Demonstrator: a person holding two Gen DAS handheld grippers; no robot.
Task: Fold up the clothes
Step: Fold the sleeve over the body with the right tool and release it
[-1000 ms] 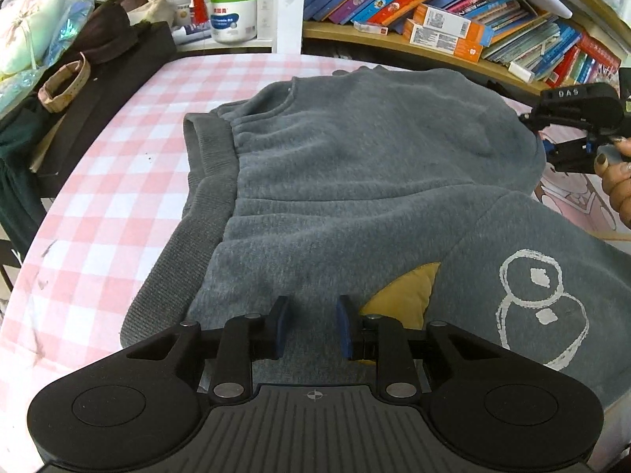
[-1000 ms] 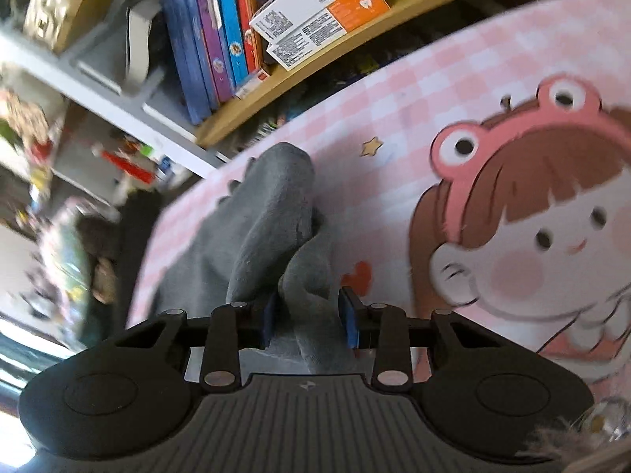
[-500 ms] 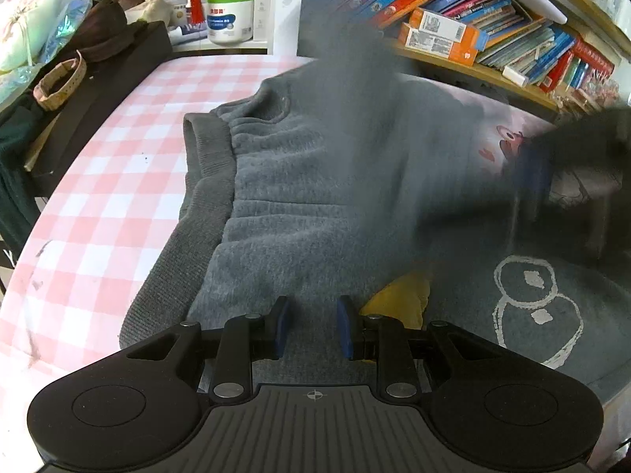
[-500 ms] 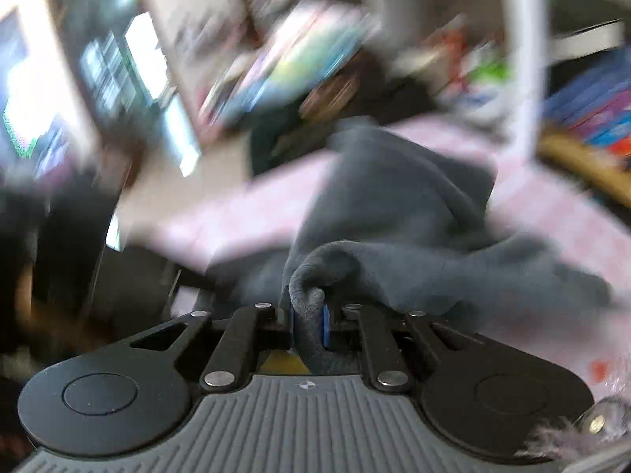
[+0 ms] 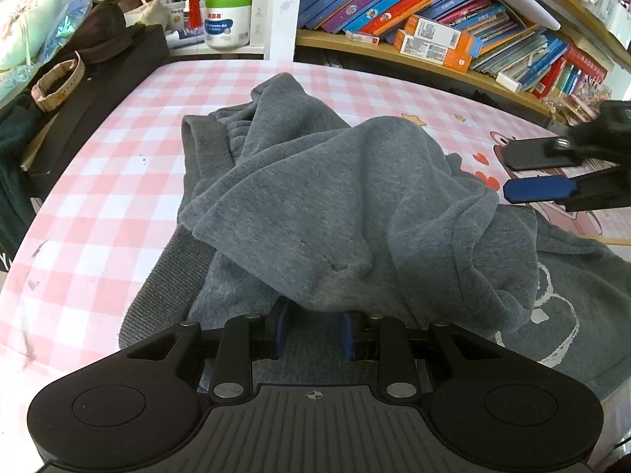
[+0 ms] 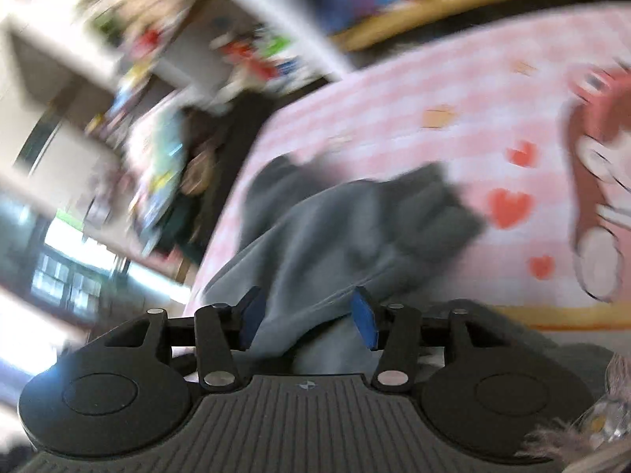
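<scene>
Across the top of the left wrist frame, a wooden shelf of slanting books (image 5: 414, 8) curves rightward; a green-lidded white tub (image 5: 228, 19) stands at upper centre, and a black case (image 5: 98, 82) carrying a pink strap sits at upper left. Nothing stands between the grippers and the cloth. The surface is a pink-and-white checked tablecloth (image 5: 90, 181) with cartoon prints and red hearts toward the right. The grey sweatshirt (image 5: 335, 197) lies mid-frame, one part folded over in a loose mound, its ribbed hem running down the left side toward the lower edge. The left gripper (image 5: 311, 331) is parted, fingers part-hidden under the fold. The right gripper (image 5: 540, 175) at the right edge gapes wide just beside the cloth, gripping nothing; its own view is blurred.
</scene>
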